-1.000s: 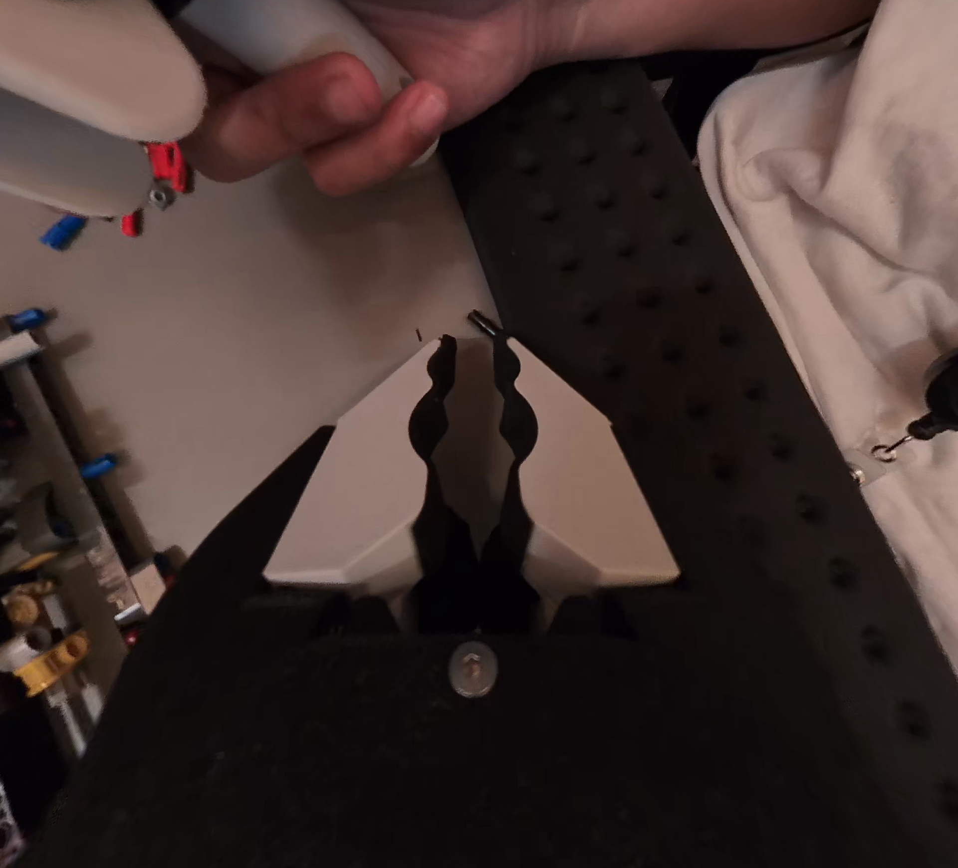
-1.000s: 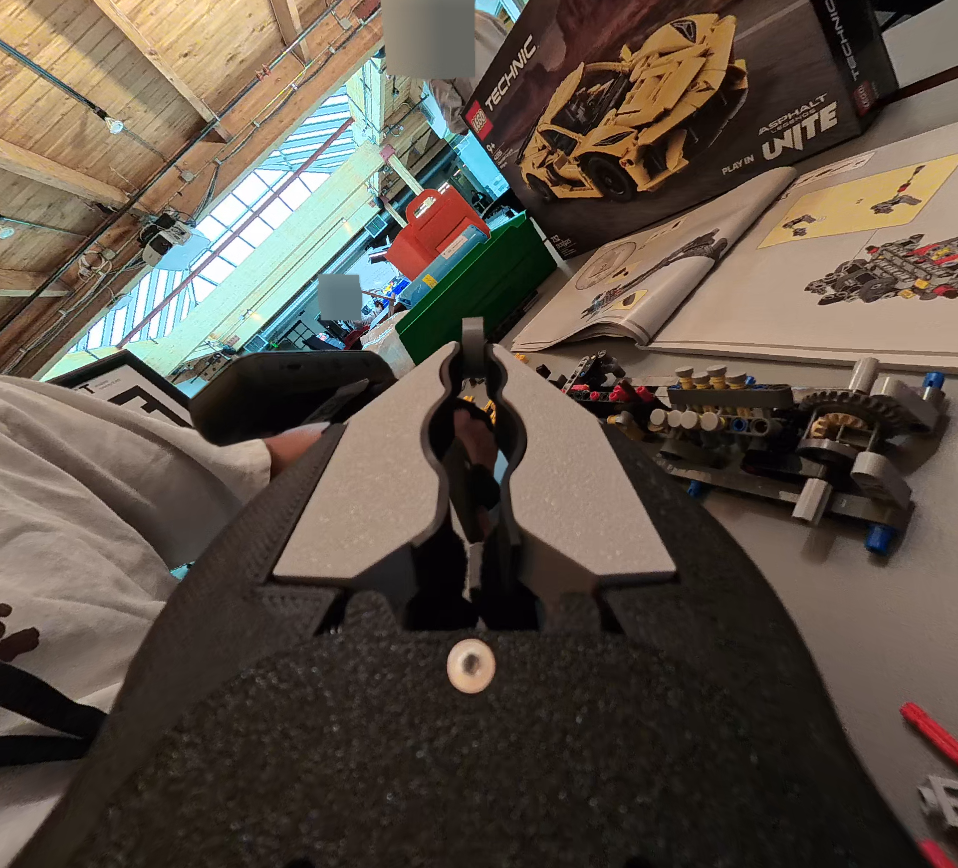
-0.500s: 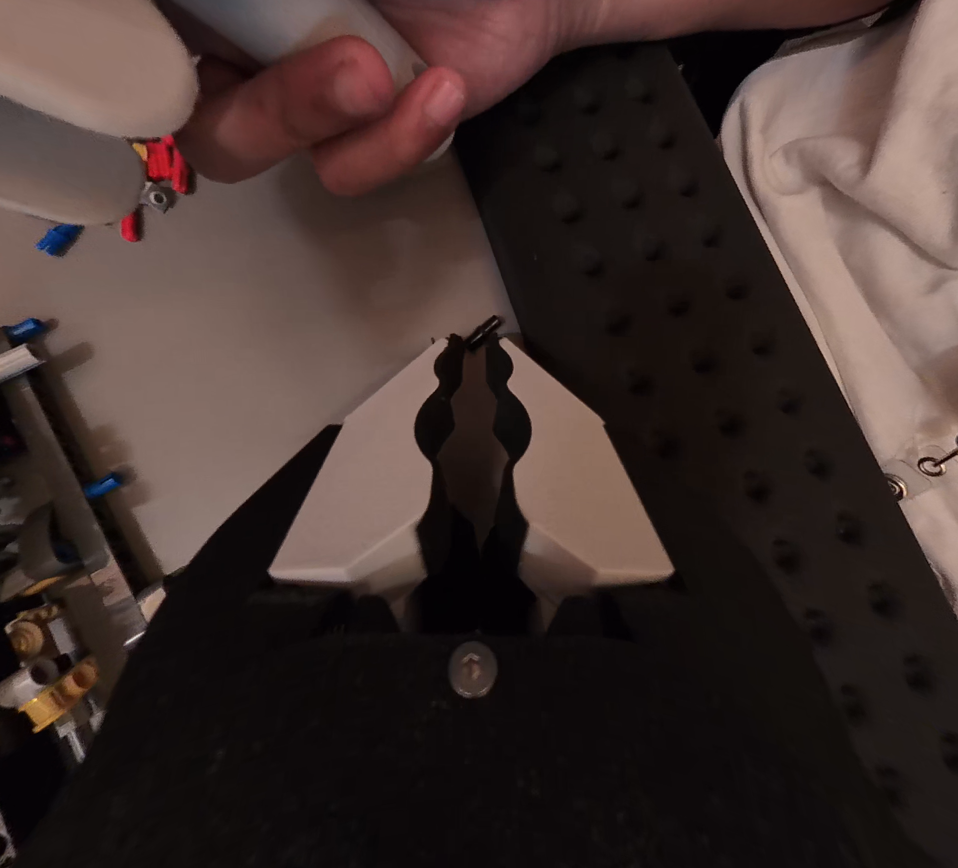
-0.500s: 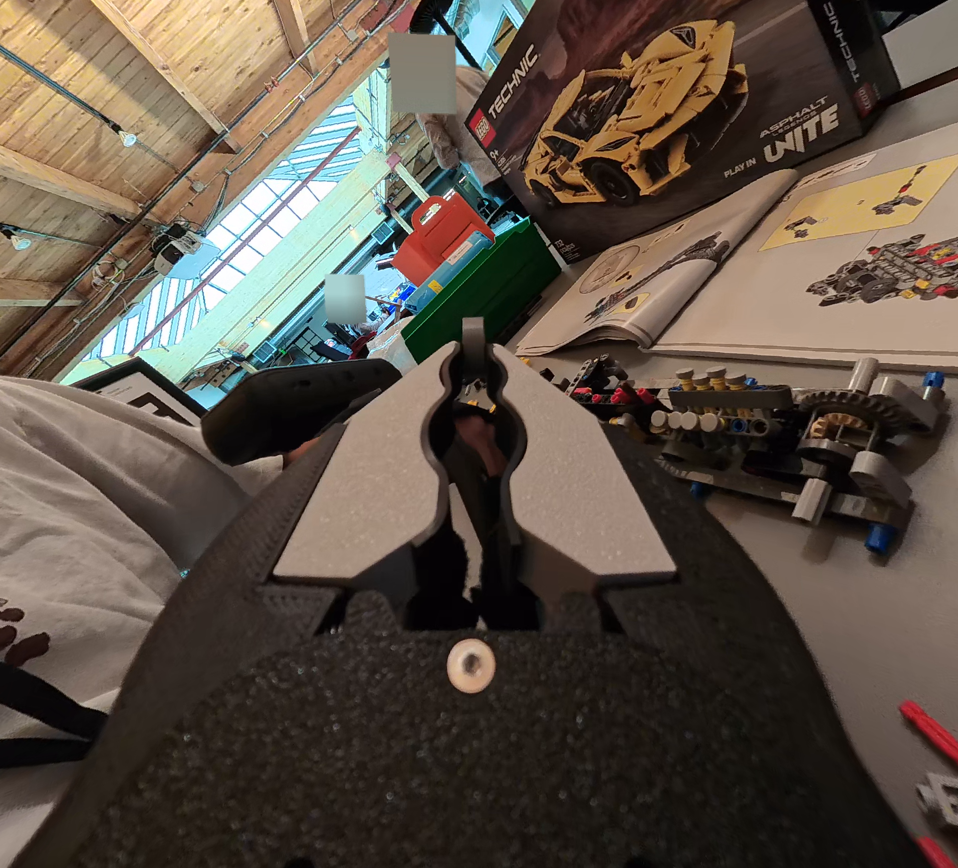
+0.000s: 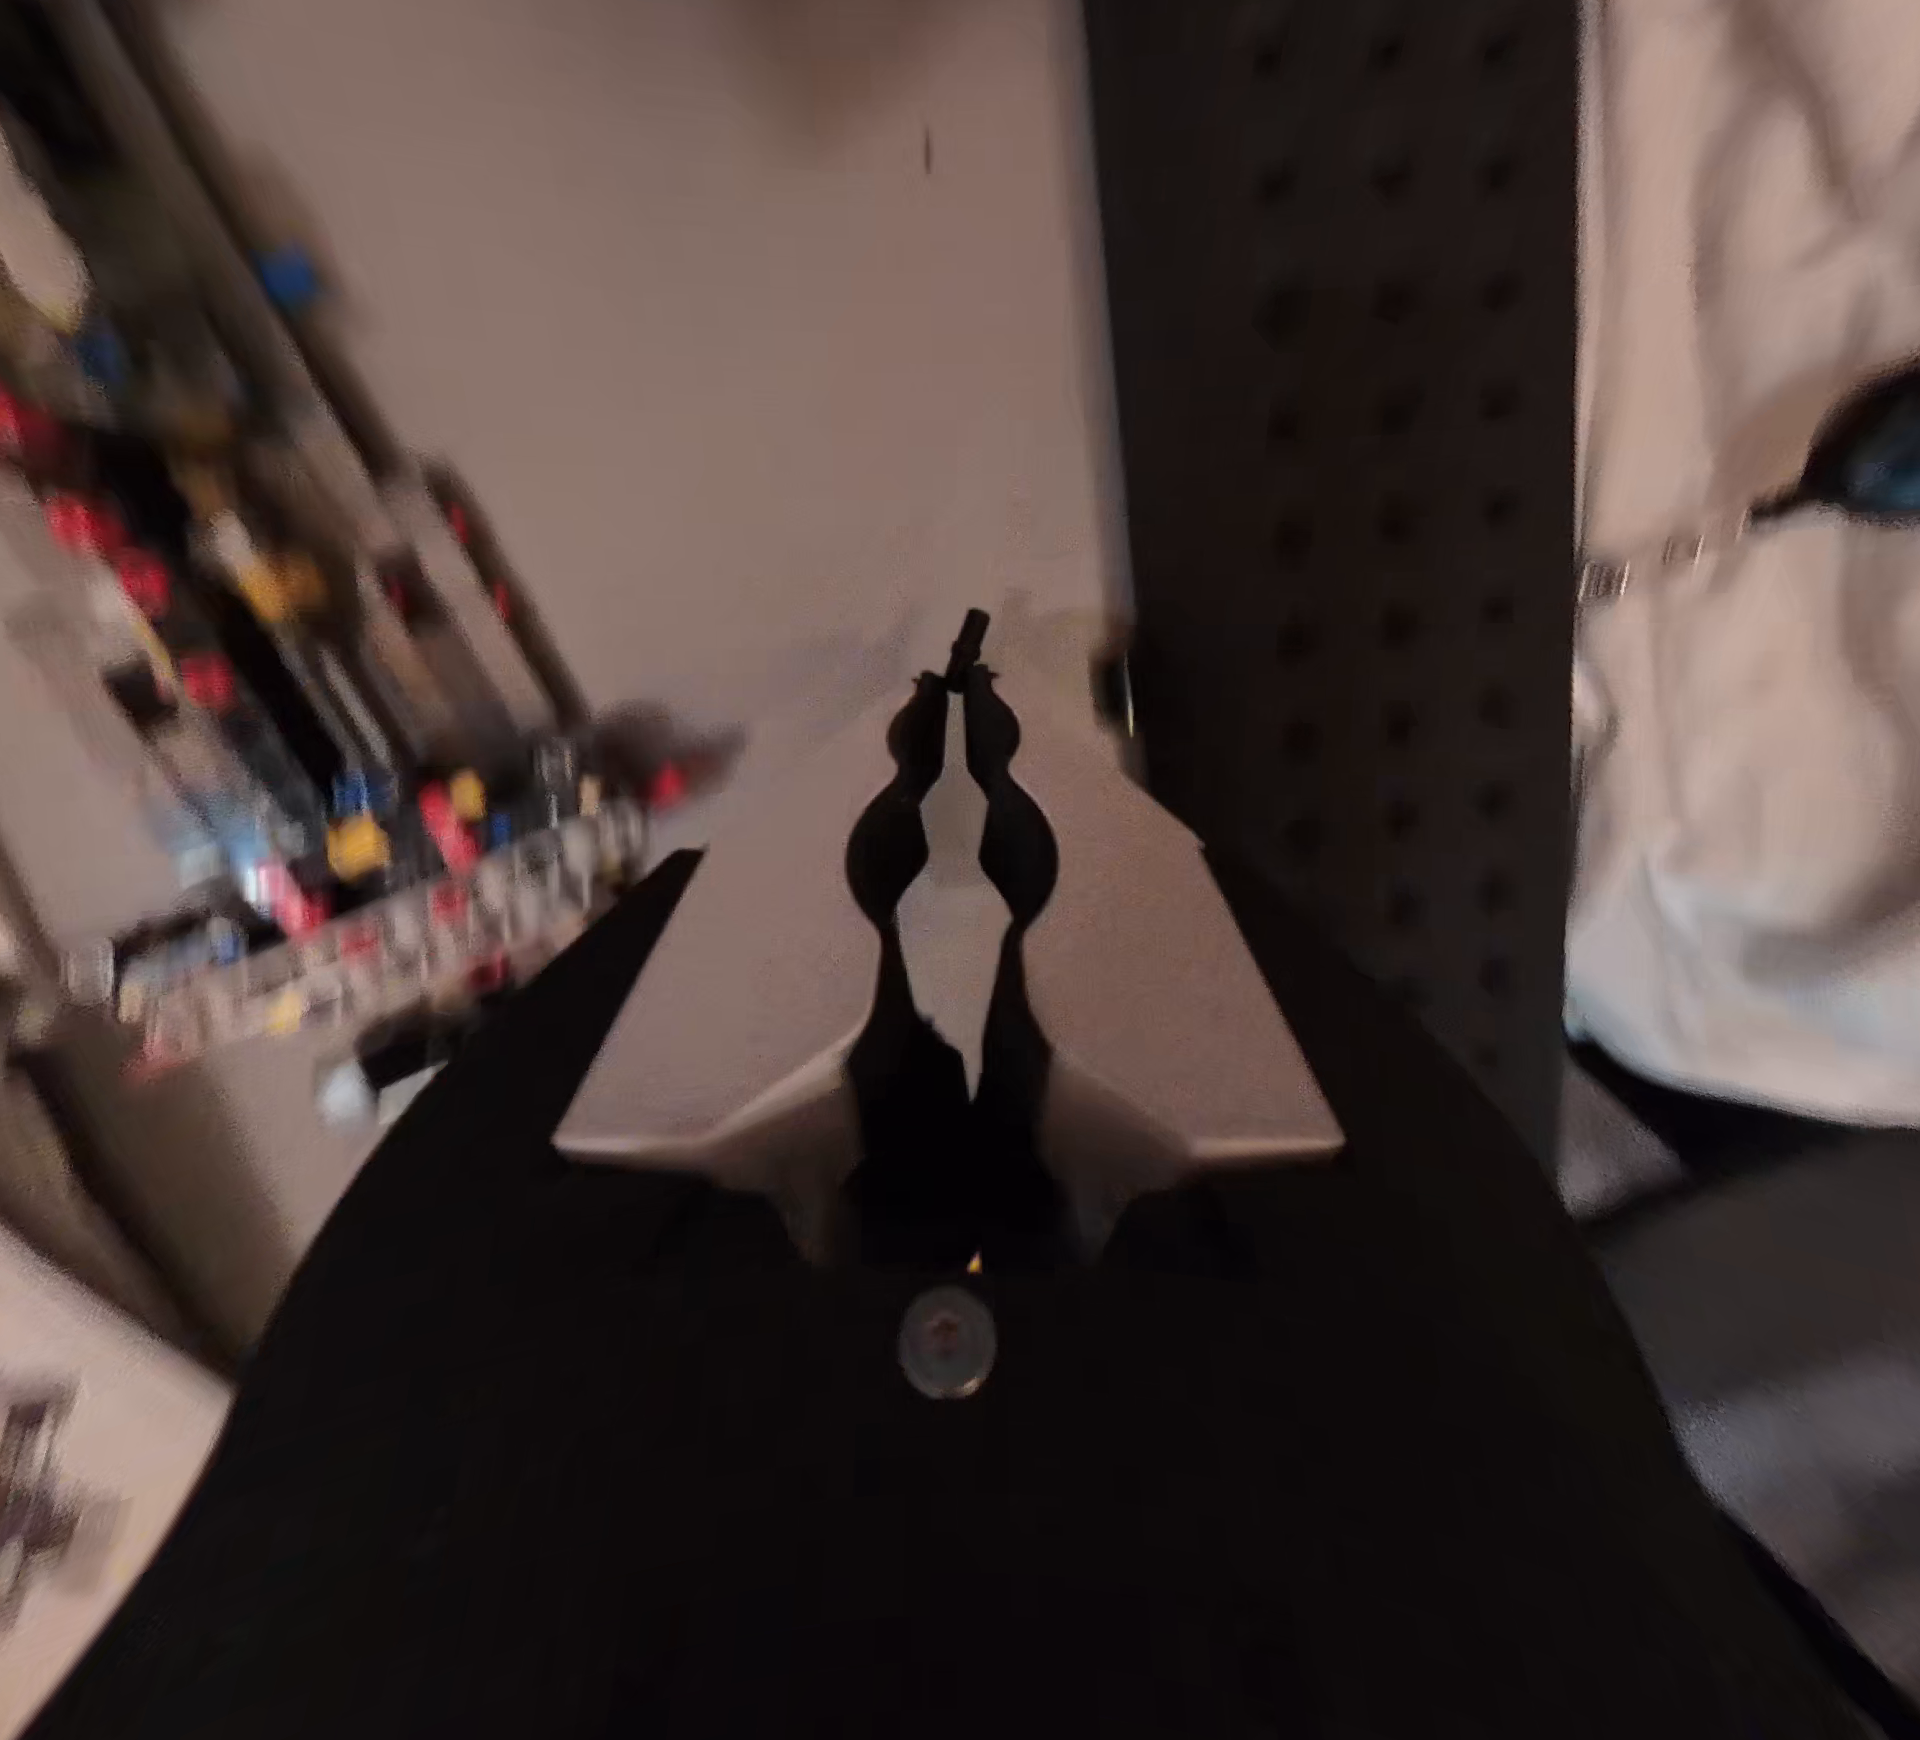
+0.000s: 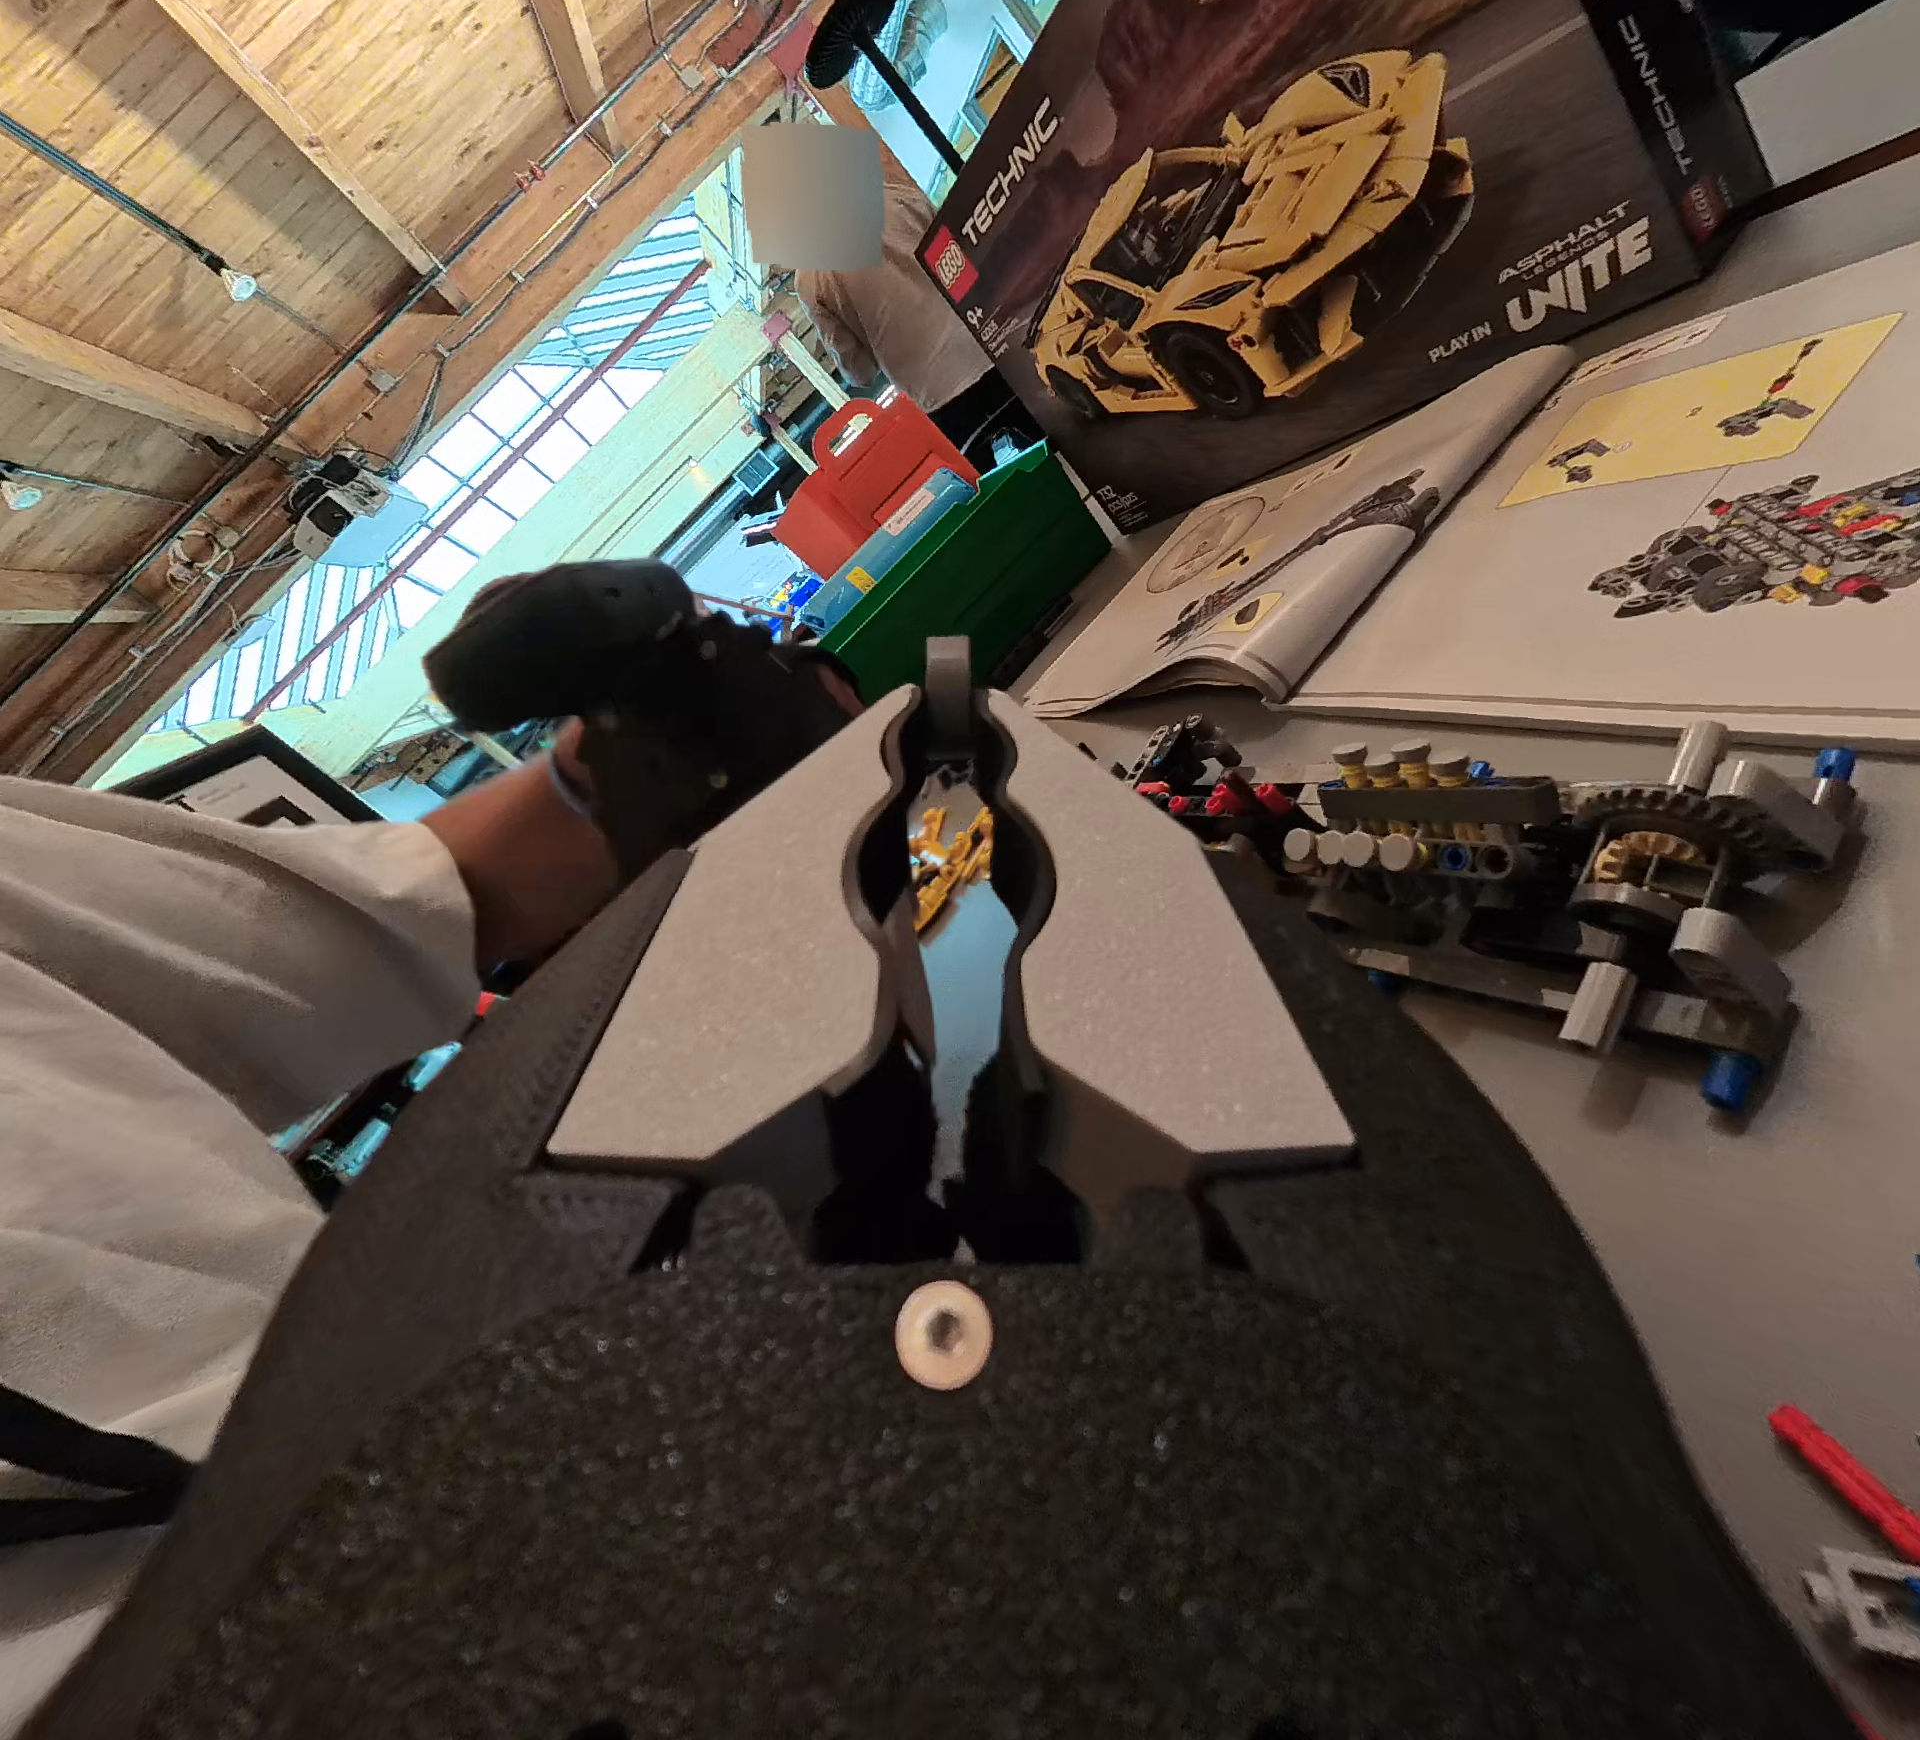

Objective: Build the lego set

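Your left gripper (image 5: pixel 954 678) pinches a small black pin (image 5: pixel 968 638); your right gripper (image 6: pixel 948 716) clamps a grey piece (image 6: pixel 947 684). The half-built chassis (image 6: pixel 1538 869) lies on the grey table (image 6: pixel 1558 1275) under wooden rafters (image 6: pixel 312 28). Your hand has left the left view, now blurred.

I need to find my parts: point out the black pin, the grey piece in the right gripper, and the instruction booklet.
black pin (image 5: pixel 970 636): left wrist view, protruding end.
grey piece (image 6: pixel 948 688): right wrist view, its top.
instruction booklet (image 6: pixel 1351 568): right wrist view, left page.
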Tool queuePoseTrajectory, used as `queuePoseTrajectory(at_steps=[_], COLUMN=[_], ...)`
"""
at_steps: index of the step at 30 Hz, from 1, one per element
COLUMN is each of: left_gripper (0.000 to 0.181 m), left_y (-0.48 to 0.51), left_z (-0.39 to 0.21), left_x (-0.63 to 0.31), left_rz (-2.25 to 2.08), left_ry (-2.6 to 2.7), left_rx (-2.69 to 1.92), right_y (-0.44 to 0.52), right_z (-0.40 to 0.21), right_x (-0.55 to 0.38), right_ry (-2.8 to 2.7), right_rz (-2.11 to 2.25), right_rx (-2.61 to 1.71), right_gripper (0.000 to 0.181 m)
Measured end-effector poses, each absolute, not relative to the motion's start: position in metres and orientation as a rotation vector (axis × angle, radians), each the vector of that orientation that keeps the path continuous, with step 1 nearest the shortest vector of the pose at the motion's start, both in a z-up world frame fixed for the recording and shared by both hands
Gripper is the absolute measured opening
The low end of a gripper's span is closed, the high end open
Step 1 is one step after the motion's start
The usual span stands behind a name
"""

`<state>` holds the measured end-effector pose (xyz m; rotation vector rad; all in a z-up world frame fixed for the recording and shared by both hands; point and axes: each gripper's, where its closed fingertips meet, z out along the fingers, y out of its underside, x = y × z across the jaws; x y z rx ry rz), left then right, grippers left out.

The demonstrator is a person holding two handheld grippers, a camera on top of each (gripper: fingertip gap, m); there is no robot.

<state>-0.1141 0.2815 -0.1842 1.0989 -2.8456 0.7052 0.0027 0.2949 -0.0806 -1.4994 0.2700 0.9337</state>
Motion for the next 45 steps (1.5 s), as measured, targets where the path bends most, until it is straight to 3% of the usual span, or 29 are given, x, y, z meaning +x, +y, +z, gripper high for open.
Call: queuePoseTrajectory(at_steps=[5, 10, 32, 45], left_gripper=[0.002, 0.002, 0.002, 0.001], left_y=[0.344, 0.363, 0.392, 0.404], left_z=[-0.179, -0.186, -0.192, -0.183], left_x=[-0.17, -0.195, -0.183, -0.166], left_rz=[0.024, -0.375, -0.958, -1.458], left_ry=[-2.743, -2.689, -2.815, -3.185], left_rx=[1.18, 1.161, 1.076, 0.238], right_y=[0.295, 0.296, 0.298, 0.298], right_z=[-0.085, -0.091, -0.095, -0.095], right_x=[0.004, 0.009, 0.011, 0.01], right_ry=[0.26, 0.244, 0.223, 0.229], right_rz=[0.85, 0.657, 0.537, 0.57], right_rx=[-1.542, -1.613, -1.657, -1.652], right_gripper=[0.006, 0.006, 0.007, 0.006])
